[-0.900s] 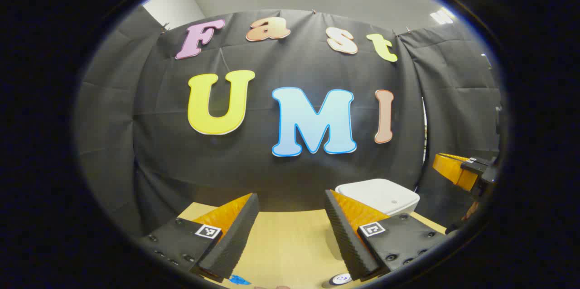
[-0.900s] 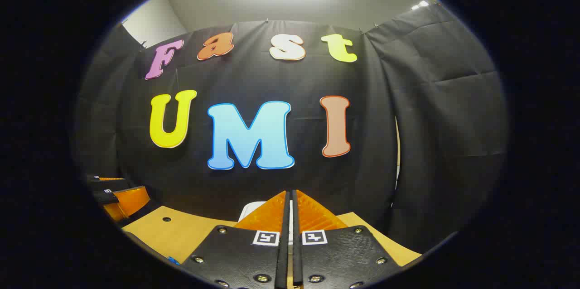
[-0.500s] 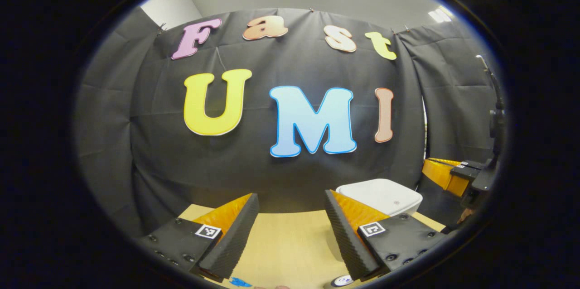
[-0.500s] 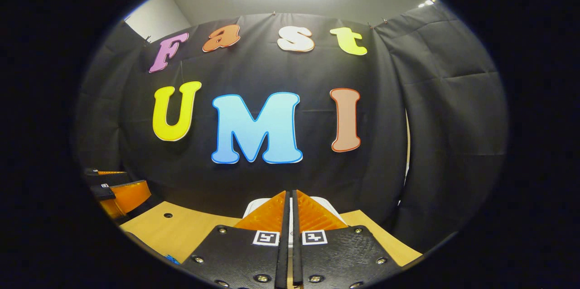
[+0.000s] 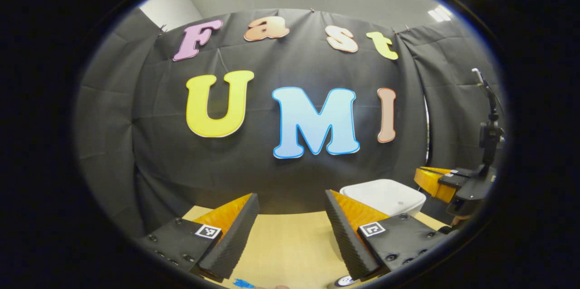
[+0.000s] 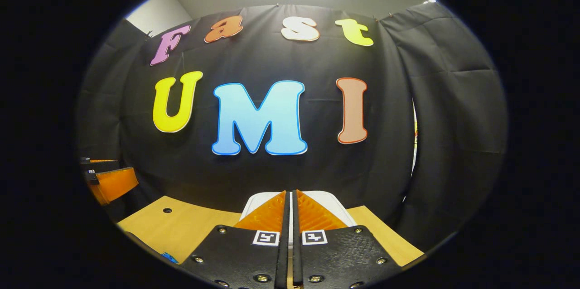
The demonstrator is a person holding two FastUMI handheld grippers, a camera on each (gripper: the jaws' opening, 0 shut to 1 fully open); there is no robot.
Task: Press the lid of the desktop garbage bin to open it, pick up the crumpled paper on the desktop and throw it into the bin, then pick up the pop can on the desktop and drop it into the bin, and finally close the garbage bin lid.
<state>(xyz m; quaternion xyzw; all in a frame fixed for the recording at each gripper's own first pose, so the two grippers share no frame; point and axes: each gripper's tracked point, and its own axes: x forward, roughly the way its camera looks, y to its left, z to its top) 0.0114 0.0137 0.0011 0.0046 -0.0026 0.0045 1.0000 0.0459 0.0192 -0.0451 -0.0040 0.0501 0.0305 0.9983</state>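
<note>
Straight ahead of the right gripper, its jaws pressed together on nothing, sits the white rounded plastic bin, lid down. Left gripper gapes empty, bin beyond its right finger.

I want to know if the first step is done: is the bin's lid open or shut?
Shut. The white lid lies flat on the bin, no gap showing. The right tool, fingers together, points at it.

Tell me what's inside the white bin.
Can't be seen: the bin has its white lid down, covering the inside. The shut right gripper points at it.
</note>
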